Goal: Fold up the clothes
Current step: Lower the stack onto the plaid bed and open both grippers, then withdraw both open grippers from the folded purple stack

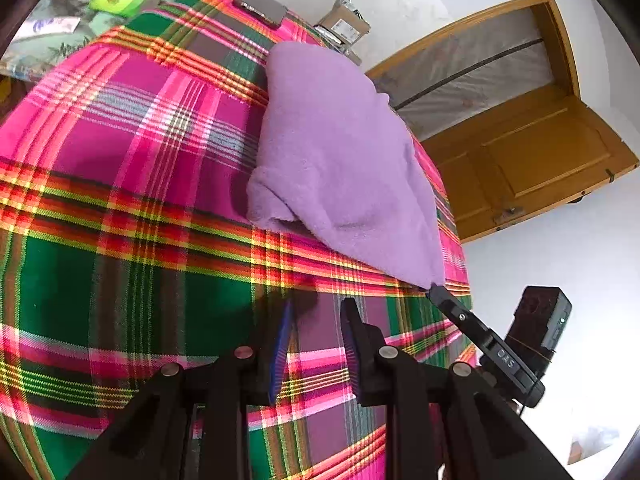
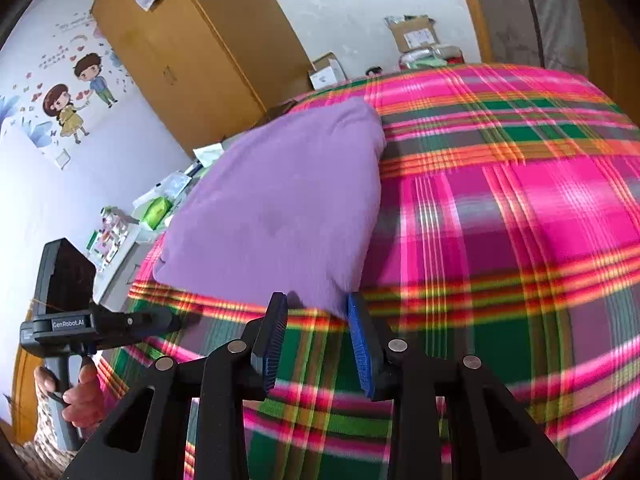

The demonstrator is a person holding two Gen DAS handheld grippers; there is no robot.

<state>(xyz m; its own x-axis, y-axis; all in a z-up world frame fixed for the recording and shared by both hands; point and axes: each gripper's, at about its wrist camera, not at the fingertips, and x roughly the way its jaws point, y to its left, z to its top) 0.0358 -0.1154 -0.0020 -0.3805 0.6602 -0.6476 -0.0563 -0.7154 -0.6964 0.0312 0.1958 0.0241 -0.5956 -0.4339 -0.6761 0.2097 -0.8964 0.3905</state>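
Left claw (image 1: 318, 304) hangs with its jaws apart and nothing between them, only the plaid bedspread (image 1: 120, 184) showing through the gap. The purple cloth (image 1: 340, 160) lies ahead of it and off to its right, flat on the bedspread, with a rolled, doubled edge on the side nearest this claw.

The cloth looks like soft fleece or terry: light, limp and a little thick, so it will likely sag and drape from wherever it is lifted, and it will not hold a crease by itself. Its nap should give the ribbed pads good purchase, so slipping seems unlikely. Corners and the doubled edge are the sensible places to pinch. A grip in the middle would only bunch it up.

Right claw (image 2: 317, 298) is also released, its blue pads standing well apart. The cloth's near corner reaches just between its fingertips, close to the right-hand pad, but the pads are not pressing on it.

Several things stay unclear. Whether this is a garment or a towel cannot be told, since no sleeve, collar or hem shows. How many layers it has, and what its underside looks like, are hidden. Its far edge curves away under the fisheye, and the right wrist view is smeared. A hand (image 2: 80, 392) is only partly in view, below the left claw's handle
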